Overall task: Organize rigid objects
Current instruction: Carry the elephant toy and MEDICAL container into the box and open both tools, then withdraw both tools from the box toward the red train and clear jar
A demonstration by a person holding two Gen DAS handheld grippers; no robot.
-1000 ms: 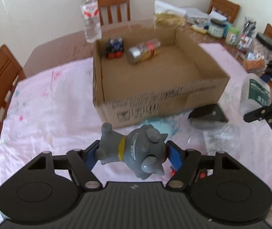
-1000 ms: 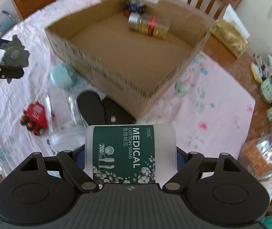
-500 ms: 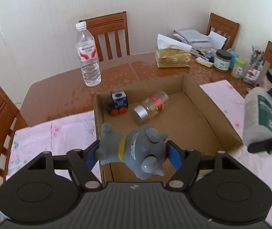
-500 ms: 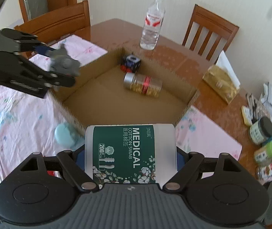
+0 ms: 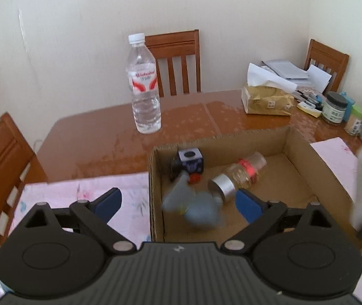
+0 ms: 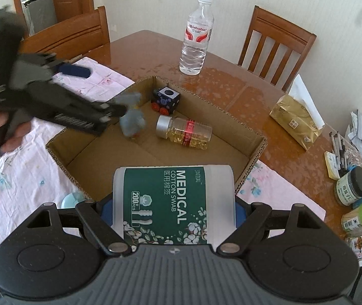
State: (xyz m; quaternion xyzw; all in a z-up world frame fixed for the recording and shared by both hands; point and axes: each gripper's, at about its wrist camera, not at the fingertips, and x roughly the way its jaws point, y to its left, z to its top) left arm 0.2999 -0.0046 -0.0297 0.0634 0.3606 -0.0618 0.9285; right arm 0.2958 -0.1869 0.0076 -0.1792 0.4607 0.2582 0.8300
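My left gripper point(image 5: 178, 202) is open above the left end of the cardboard box point(image 5: 333, 180). The grey toy figure point(image 5: 196, 208) is blurred and loose between the spread fingers, inside the box; it also shows in the right wrist view point(image 6: 132, 122). My right gripper point(image 6: 173, 211) is shut on a white cotton swab jar with a green label point(image 6: 173, 203), held over the box's near wall point(image 6: 69, 162). A capsule jar with a silver lid point(image 6: 183, 133) and a dark toy car point(image 6: 165, 100) lie in the box.
A water bottle point(image 5: 144, 86) stands behind the box on the wooden table point(image 5: 92, 137). A tissue pack point(image 6: 296, 124), jars point(image 6: 351, 189) and papers crowd the right. A pale blue round object point(image 6: 71, 200) lies on the pink cloth point(image 6: 23, 172). Chairs surround the table.
My left gripper moved over the box and opened, letting go of the grey toy, which is dropping into the box. My right gripper carried the swab jar up to the box.
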